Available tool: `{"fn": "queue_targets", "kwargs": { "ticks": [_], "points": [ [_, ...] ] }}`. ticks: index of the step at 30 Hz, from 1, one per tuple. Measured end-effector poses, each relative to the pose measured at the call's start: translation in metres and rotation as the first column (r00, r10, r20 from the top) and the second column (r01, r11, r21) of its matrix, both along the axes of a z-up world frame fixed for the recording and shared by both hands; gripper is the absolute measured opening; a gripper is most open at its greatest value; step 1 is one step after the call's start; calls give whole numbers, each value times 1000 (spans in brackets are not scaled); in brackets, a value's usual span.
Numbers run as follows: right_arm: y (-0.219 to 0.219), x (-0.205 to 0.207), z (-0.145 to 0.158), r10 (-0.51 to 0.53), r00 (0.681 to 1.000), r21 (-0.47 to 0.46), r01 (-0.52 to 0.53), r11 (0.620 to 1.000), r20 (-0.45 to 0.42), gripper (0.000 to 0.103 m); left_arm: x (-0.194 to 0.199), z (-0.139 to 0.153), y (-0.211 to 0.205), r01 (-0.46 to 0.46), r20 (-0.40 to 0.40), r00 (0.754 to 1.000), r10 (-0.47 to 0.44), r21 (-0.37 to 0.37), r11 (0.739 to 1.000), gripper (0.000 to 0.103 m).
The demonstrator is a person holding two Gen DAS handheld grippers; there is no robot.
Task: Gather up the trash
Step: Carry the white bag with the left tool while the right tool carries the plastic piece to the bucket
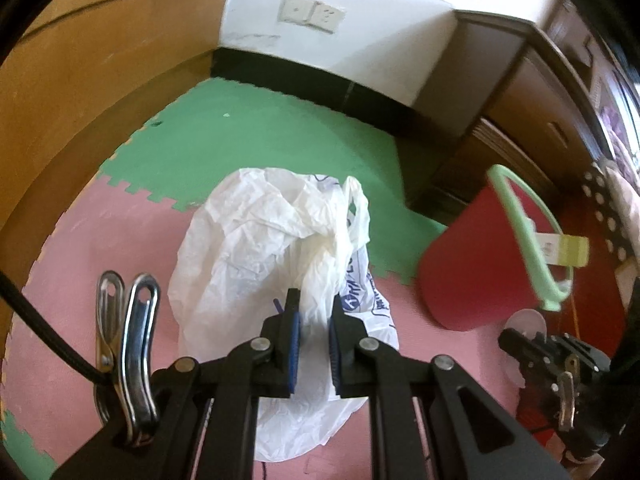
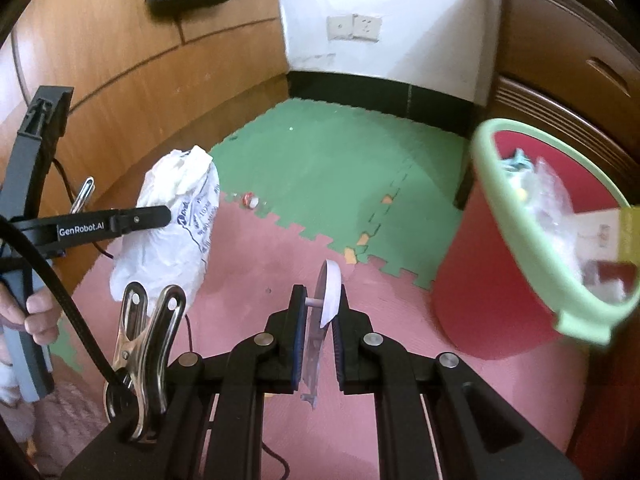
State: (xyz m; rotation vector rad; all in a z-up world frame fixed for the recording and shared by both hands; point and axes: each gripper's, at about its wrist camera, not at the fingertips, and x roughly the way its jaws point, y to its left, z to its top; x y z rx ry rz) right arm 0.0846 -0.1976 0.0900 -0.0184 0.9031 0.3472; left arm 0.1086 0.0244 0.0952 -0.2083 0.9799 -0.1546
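Your left gripper (image 1: pixel 314 334) is clenched on a white plastic bag (image 1: pixel 276 248). The blue pads pinch a twisted, gathered neck of the film, and the rest of the bag balloons out ahead of the fingers in the centre of the left wrist view. The bag is thin, crumpled and semi-translucent, with blue printed lettering on its right flank and a loop handle standing up at its upper right. In the right wrist view the same bag (image 2: pixel 176 224) appears at centre left, hanging from the tip of the left gripper (image 2: pixel 170 216); your hand (image 2: pixel 32 316) grips that tool's handle at the left edge.

Your right gripper (image 2: pixel 320 332) is clenched on a small, flat, clear plastic piece with a white disc (image 2: pixel 331 292) at its upper end. The piece stands edge-on between the pads, in the lower centre of the frame. A short white peg sticks out sideways from it towards the left pad. What exactly the item is cannot be told.

A red bin (image 2: pixel 492 280) with a pale green rim fills the right side of the right wrist view. It is tilted in the frame and already holds clear plastic wrapping and a card box. In the left wrist view the bin (image 1: pixel 476 268) sits at centre right.

The floor is pink and green interlocking foam mat (image 2: pixel 320 168). A small red-and-white scrap (image 2: pixel 250 200) lies on the mat near the colour seam, beside the bag in the frame.
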Motion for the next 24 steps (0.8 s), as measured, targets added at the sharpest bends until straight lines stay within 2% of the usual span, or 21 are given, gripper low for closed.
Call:
{"fn": "queue_targets", "kwargs": {
  "ticks": [12,24],
  "points": [
    [-86,-21,32,-105,994,73,103,992,27,13,-3,58,-99,148,46,988,-148,11,989,12],
    [-155,-21,52,-162,984,111,153,982,78,13,23,94,-182,206,101,973,-206,11,978,12]
  ]
}}
